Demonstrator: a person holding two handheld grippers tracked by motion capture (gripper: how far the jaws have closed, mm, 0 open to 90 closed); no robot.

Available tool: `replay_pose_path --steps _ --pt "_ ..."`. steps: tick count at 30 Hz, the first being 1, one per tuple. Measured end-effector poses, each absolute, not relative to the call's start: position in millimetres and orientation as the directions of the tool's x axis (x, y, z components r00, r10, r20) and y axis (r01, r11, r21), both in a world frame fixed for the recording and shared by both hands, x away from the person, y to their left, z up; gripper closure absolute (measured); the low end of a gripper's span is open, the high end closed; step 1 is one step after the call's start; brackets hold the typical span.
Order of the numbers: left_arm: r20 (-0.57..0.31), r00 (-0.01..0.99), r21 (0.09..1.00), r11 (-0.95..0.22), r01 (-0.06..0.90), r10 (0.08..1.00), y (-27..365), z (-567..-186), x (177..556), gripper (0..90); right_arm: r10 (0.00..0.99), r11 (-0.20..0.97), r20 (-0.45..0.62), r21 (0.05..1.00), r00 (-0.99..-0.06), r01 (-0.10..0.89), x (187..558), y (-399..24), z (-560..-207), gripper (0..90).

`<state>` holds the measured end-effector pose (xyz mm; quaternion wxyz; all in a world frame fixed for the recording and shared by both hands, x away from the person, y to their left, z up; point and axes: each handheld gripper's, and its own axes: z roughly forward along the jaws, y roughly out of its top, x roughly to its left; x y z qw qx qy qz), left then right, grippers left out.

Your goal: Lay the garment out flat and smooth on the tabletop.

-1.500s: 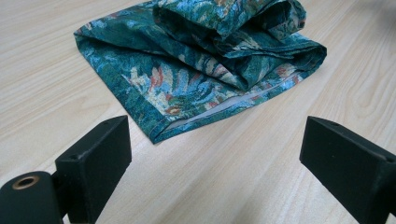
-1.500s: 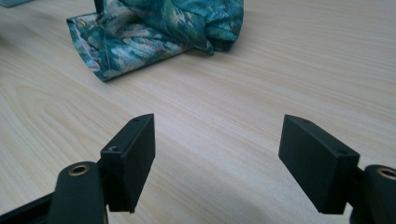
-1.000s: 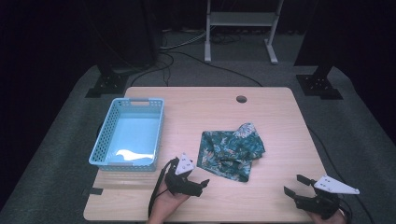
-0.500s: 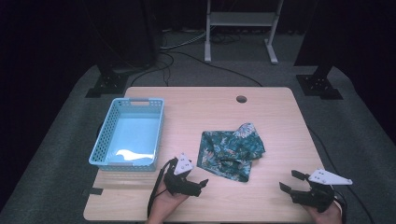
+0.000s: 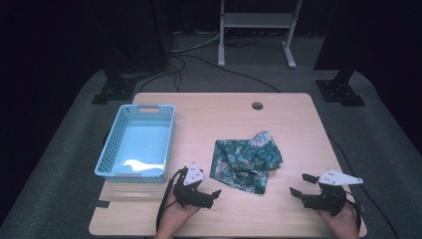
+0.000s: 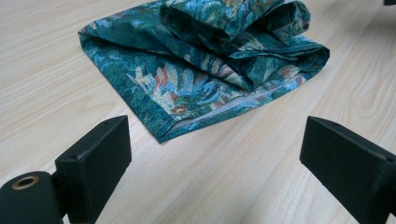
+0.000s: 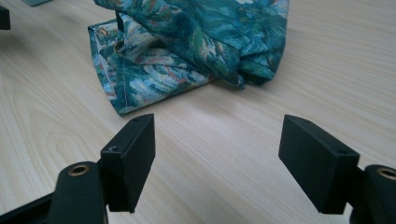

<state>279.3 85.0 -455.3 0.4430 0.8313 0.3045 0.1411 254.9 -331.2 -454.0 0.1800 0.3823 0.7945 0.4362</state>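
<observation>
Cloth (image 5: 246,160), green with a leafy print, lies crumpled and loosely folded on the wooden table (image 5: 288,119), right of centre, with its nearest hemmed corner pointing back toward the person. Its upper layers are bunched into rolls; the bottom layer spreads flat on the wood. Left gripper (image 5: 208,195) sits just beside the cloth's near-left edge, jaws spread wide and empty; in the left gripper view the hemmed corner (image 6: 163,135) lies a little ahead of the gap, not yet between the pads. Right gripper (image 5: 299,185) rests farther off, near the table's right front edge, apart from the fabric, jaws likewise parted with nothing between them; its own view shows the cloth's folded side (image 7: 154,79) ahead over bare wood. Blue basket (image 5: 110,160) stands empty to the left, near the left gripper, a likely destination, though that is a guess. Step in hand looks like the approach for a pick-up. To do it well: bring the left jaws low, nearly skimming the wood, so the lower pad slides under the hem and not over it; take the flat single layer at the corner, since the rolled bulk would slip. Right side should close in on the opposite edge before any lift, or the bundle will sag and unroll.
</observation>
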Motion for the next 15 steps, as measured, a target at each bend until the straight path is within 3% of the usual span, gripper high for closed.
replay_pose_path --steps 15 --pt "-0.043 0.779 0.821 -0.422 0.385 0.625 84 -455 279 8.2 0.709 0.416 -0.005 0.810 -0.705 0.413 289 -299 -436 26.8"
